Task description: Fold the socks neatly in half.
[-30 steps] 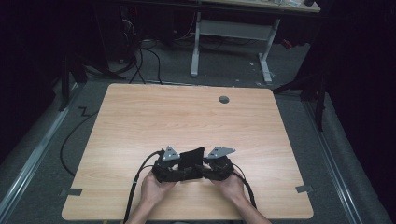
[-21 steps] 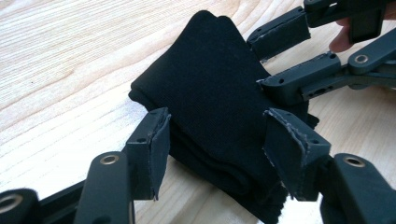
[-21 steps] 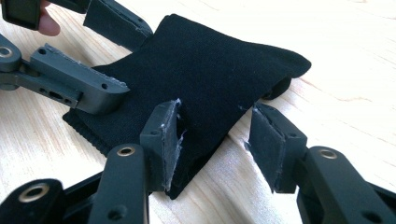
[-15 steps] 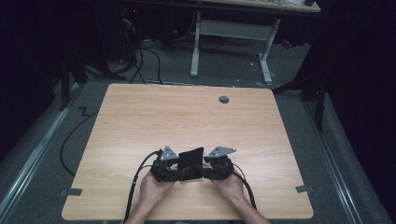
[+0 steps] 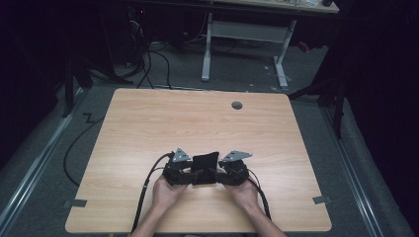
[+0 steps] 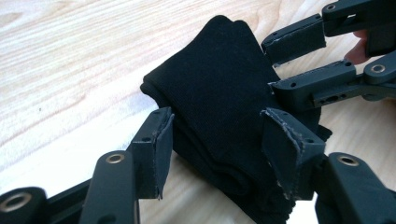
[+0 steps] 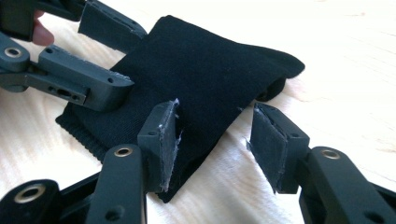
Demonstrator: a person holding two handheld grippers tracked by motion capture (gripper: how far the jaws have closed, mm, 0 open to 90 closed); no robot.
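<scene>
Down near the front edge of the wooden bench (image 5: 148, 128), a folded black cloth (image 5: 205, 167) — ribbed along one hem, possibly a sock — lies flat between the two grippers. The left gripper (image 6: 215, 144) comes at it from one side, its jaws spread apart with the thick folded edge of the cloth sitting in the gap between them; the pads stand clear on both sides, pinching nothing. The right gripper (image 7: 215, 140) faces it from the opposite side, jaws likewise parted, one pad resting over the cloth's edge and the other standing off it above bare wood. Each gripper view also shows the other gripper's jaws farther off, at the cloth's far side.

From the high view, the left hand (image 5: 168, 190) and the right hand (image 5: 244, 192) hold the grippers close together with the cloth bridging them, and cables trail back toward the person. A small round grommet hole (image 5: 237, 105) sits near the far edge of the bench — well apart from the cloth. Beyond, on the dark floor, stand the white legs of another desk (image 5: 207, 49).
</scene>
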